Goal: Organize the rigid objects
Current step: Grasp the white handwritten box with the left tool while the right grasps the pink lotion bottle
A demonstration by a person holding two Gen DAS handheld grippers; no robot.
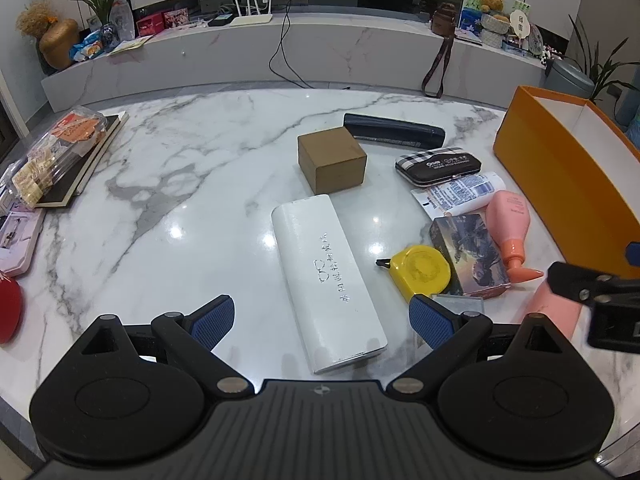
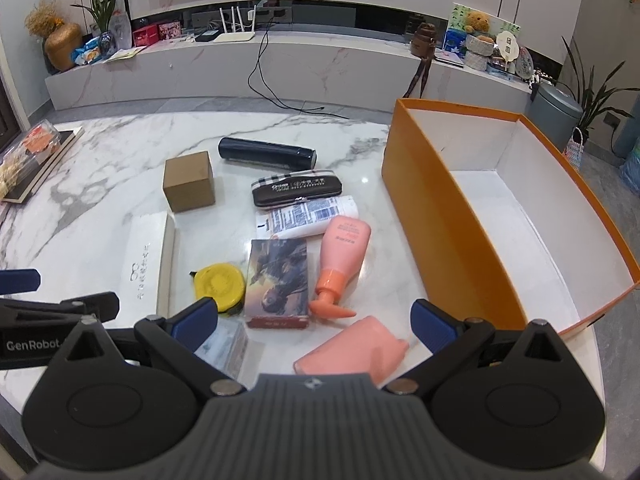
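My left gripper (image 1: 322, 322) is open, its blue pads on either side of the near end of a long white case (image 1: 326, 278) lying on the marble table. My right gripper (image 2: 314, 326) is open too, hovering over a pink bottle (image 2: 352, 350) lying flat, with nothing held. Beyond it lie a pink pump bottle (image 2: 344, 256), a picture card box (image 2: 278, 280), a yellow tape measure (image 2: 220, 286), a white tube (image 2: 310, 216), a checked case (image 2: 296, 190), a dark cylinder case (image 2: 266, 154) and a brown cardboard box (image 2: 188, 186). An orange box (image 2: 440, 232) stands open at the right.
A packaged snack (image 1: 56, 152) rests on a dark book (image 1: 90, 160) at the table's left edge. A red object (image 1: 8, 310) sits at the near left. A low marble shelf (image 1: 320, 52) with a router, plants and a cable runs behind the table.
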